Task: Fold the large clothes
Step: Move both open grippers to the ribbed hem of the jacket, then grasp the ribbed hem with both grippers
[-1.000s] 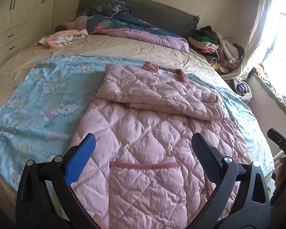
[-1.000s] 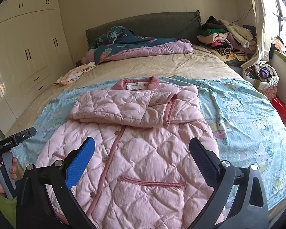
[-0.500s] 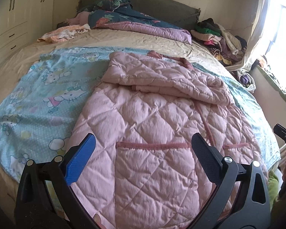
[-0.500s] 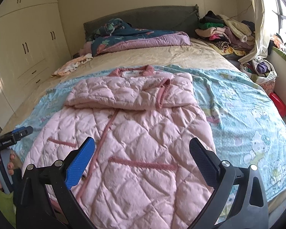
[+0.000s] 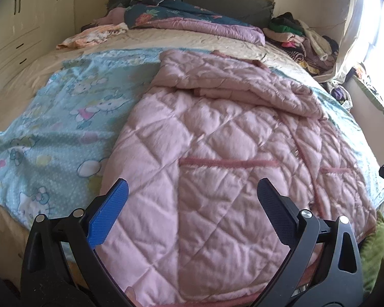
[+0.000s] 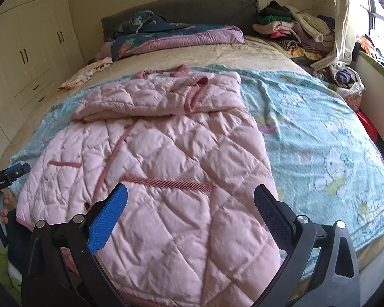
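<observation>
We hold left gripper and right gripper jaws apart, above near hem of pink quilted jacket, sleeves folded across chest, on blue cartoon sheet.

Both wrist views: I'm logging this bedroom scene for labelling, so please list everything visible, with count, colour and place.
quilted jacket: one, pink, flat on the cartoon sheet, sleeves folded across the chest
cartoon sheet: one, light blue, spread over the bed's near half
bed: one, beige cover, fills the room's middle
headboard: one, dark grey-green, far end
duvet: one, navy floral and mauve, bunched by the headboard
small garment: one, peach and white, far left of the bed
clothes pile: one, mixed colours, far right corner
wardrobe: one, cream, left wall
left hand-held gripper: open, above the jacket hem
right hand-held gripper: open, above the hem
</observation>
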Tool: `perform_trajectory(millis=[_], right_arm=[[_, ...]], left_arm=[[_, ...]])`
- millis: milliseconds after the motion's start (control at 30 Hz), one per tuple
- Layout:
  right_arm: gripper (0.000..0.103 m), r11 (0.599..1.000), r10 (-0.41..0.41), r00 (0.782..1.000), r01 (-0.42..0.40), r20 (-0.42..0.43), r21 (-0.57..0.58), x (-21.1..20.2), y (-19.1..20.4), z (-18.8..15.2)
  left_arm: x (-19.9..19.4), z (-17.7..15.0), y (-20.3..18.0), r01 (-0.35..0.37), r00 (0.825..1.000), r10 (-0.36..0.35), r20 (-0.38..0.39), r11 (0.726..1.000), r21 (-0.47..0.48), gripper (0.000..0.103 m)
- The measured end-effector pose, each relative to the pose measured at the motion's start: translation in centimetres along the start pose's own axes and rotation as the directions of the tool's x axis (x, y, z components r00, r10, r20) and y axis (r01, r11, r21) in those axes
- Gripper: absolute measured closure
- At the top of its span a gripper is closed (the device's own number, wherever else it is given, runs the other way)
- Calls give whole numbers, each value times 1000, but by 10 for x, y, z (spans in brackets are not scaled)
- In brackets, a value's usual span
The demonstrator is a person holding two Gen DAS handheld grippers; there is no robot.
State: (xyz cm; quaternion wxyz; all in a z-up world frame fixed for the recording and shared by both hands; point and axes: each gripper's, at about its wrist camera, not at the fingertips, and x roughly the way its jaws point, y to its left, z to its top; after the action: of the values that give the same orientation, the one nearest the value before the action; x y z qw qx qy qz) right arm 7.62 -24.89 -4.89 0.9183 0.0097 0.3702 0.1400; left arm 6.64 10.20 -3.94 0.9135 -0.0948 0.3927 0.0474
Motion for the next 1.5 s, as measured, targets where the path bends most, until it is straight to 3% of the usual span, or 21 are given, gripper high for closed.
perform_trajectory(millis=[700,933,1200,1300,1433,1500], right_arm=[[4,997,15,984,-1,-179,78,5,-48,-73],[4,997,1,970,19,-244,79,11,-52,-90],[6,987,78,956,-35,-282,154,17,-59,-107],[18,985,102,958,-60,-267,163,13,-59,-109],[53,987,95,967,-60,-235,149,2,-58,-109],[63,986,108,974,-81,-200,143,-7,-58,-107]], left_arm=[[2,-50,48,-86,992,84,-97,996,-13,9],[1,-60,63,-78,990,71,-125,996,-47,9],[5,-74,71,-44,984,30,-176,996,-78,9],[6,-79,70,-21,982,5,-187,996,-85,9],[8,-82,67,-5,981,-12,-193,996,-85,9],[8,-83,65,-4,981,-12,-193,997,-78,9]])
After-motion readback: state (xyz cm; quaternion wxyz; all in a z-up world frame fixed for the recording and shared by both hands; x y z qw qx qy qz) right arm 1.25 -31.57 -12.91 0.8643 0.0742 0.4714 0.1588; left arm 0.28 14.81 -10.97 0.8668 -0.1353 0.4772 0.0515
